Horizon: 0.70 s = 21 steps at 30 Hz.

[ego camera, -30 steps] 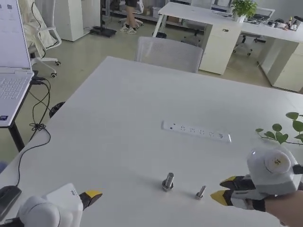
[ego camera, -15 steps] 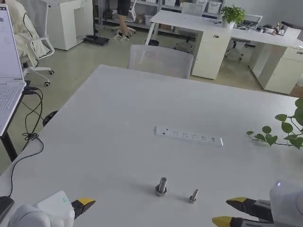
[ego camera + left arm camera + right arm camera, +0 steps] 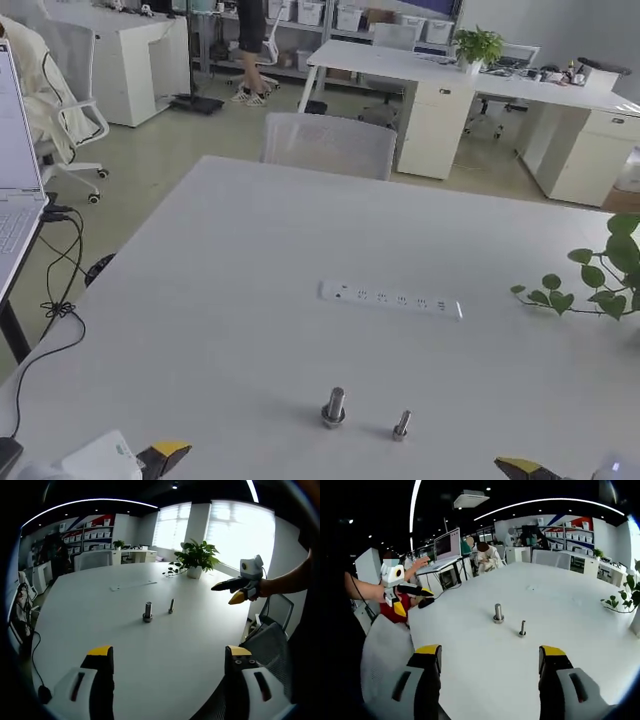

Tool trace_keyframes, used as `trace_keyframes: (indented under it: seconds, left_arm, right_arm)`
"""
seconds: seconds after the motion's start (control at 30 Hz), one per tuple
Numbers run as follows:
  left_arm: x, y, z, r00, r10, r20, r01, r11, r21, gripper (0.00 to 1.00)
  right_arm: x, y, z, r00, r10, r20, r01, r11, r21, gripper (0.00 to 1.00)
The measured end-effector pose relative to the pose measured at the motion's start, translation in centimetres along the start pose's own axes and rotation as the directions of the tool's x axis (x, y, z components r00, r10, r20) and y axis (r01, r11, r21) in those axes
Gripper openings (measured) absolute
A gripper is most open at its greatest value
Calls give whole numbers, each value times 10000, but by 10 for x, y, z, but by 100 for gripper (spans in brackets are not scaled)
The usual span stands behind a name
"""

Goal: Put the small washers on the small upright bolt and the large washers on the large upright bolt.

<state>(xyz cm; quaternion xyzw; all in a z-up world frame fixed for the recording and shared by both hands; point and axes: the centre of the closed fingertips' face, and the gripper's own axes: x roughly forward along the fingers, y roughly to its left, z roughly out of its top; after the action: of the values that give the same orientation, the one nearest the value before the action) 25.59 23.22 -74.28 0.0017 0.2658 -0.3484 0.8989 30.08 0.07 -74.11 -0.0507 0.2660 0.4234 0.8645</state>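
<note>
Left claw [image 3: 170, 652]: jaws spread wide, nothing between them; it hangs at the near edge of the surface [image 3: 230, 300], well back from the bolts.
Right claw [image 3: 490, 650]: jaws likewise wide apart and empty, also at the near edge.
Large bolt [image 3: 333, 407]: upright on its head, near the front of the surface, standing free.
Small bolt [image 3: 401, 425]: upright just to the right of the large one, close by but not touching.
Washers: whereabouts cannot be told from here.
Stage, by my reckoning: the very start, with neither bolt carrying a visible stack.
Risk, toppling: neither bolt looks fastened down, so a claw brushing the shank while lowering a washer could knock it over, and the neighbour with it.
Risk, mix-up: the bolts stand close together, so a small washer could slip onto the large shank's side by mistake.
Risk, grip: a thin washer lying flat may skid away under closing jaws.
Other: power strip [image 3: 390, 298] lies further back, well apart from the bolts.
</note>
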Motion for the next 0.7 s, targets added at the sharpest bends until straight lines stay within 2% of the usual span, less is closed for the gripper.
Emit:
trace_keyframes:
  seconds: [0.07, 0.3, 0.47, 0.7]
  left_arm:
    - [1, -2, -3, 10000, -27, -25, 27, 10000, 15, 93]
    - [2, -6, -8, 10000, -67, -54, 67, 10000, 7, 95]
    - [2, -5, -9, 9999, -14, -120, 13, 10000, -39, 95]
    - [2, -4, -9, 9999, 22, -129, -22, 10000, -24, 95]
  right_arm:
    - [-1, -2, -9, 9997, -189, -148, 188, 9998, -95, 87]
    - [-4, 1, -31, 9990, -238, -390, 241, 9997, 72, 96]
    - [-6, 2, -37, 9982, -240, -543, 244, 9997, 62, 98]
    - [-6, 6, -36, 9987, -166, -491, 172, 9998, 115, 99]
